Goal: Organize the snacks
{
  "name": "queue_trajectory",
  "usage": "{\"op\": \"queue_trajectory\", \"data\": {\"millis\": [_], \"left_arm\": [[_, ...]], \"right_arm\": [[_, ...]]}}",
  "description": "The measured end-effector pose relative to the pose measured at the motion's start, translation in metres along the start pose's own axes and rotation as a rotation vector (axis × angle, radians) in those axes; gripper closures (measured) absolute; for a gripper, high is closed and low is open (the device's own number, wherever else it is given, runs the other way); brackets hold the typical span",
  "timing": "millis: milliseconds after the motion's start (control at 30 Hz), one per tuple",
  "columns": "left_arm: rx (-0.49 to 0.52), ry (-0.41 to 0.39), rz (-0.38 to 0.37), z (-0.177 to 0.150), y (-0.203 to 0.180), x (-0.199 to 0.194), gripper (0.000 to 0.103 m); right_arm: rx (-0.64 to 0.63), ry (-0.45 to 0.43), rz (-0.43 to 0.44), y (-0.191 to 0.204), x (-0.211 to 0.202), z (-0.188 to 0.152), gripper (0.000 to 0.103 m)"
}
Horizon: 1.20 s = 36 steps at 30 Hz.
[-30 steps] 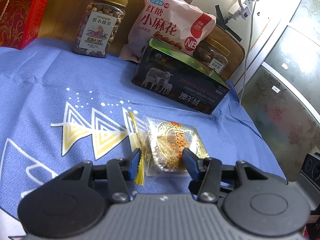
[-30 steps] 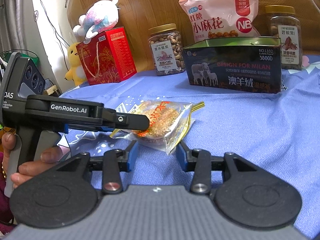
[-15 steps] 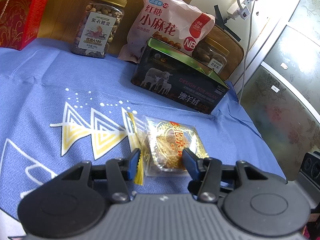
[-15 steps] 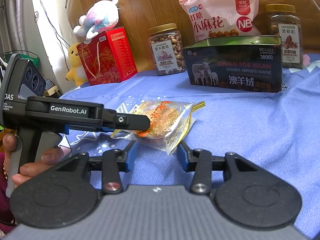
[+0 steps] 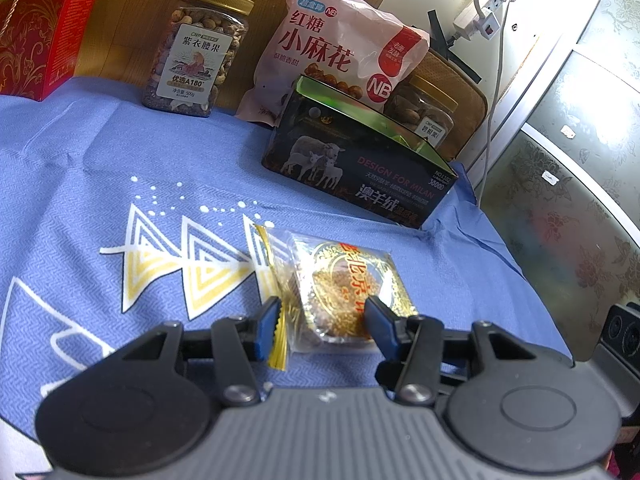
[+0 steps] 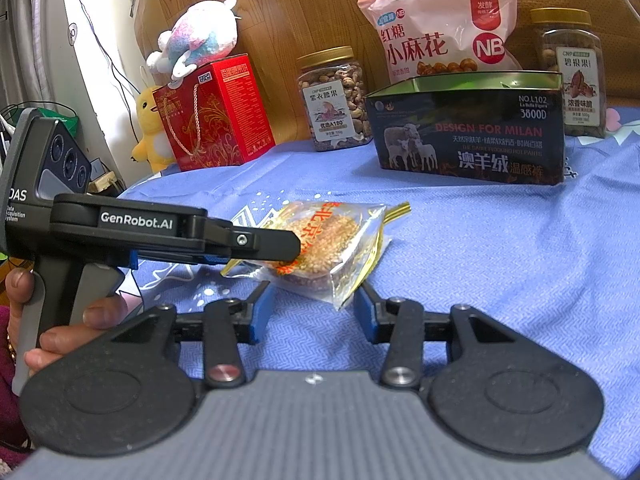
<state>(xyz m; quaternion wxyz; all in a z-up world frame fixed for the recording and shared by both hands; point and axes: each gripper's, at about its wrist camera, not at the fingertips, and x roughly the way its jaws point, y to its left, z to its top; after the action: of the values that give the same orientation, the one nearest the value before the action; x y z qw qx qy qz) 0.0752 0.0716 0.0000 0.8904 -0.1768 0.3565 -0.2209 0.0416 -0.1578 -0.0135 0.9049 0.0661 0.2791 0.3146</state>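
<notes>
My left tongs (image 5: 322,312) are clenched on the wrapped pastry packet (image 5: 344,280), one pad at its gold sealed edge and the other against the cake's side. The right-wrist view shows the packet tilted, its near corner hanging, so I judge it gripped rather than just straddled. It sits low over the blue cloth (image 5: 120,168), dead centre in front of me. My hand (image 6: 60,320) grips that tool at 9 o'clock in the right-wrist view.

My right tongs (image 6: 312,304) stand released. Their pads flank the packet's hanging corner without pressing it, ready, I think, to steady or take it.

Along the back, from 10 o'clock round to 2:
- a red gift box (image 6: 216,116) with a plush toy (image 6: 192,40) on top and a yellow one (image 6: 150,128) beside it
- a jar of nuts (image 5: 196,48)
- a pink snack bag (image 5: 332,48) leaning on the wooden board
- the open dark tin (image 5: 360,168) at 1 o'clock, the likely home for the packet
- a second jar (image 6: 568,72) behind the tin's far end

Nothing lies between packet and tin. Only the tin's front wall must be cleared, and my two tools crowd each other.
</notes>
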Motion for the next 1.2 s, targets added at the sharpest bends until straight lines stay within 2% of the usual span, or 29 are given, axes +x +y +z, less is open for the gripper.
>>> {"op": "queue_trajectory", "data": {"millis": [1167,1200], "left_arm": [[0.003,-0.003,0.000,-0.0005,-0.0002,-0.0002,0.056],[0.002,-0.002,0.001,-0.0006,-0.0001,-0.0001,0.056]], "right_arm": [[-0.011,0.003,0.000,0.0006,0.0010,0.0004,0.054],[-0.016,0.003,-0.005,0.0015,0.0010,0.0003,0.056]]}}
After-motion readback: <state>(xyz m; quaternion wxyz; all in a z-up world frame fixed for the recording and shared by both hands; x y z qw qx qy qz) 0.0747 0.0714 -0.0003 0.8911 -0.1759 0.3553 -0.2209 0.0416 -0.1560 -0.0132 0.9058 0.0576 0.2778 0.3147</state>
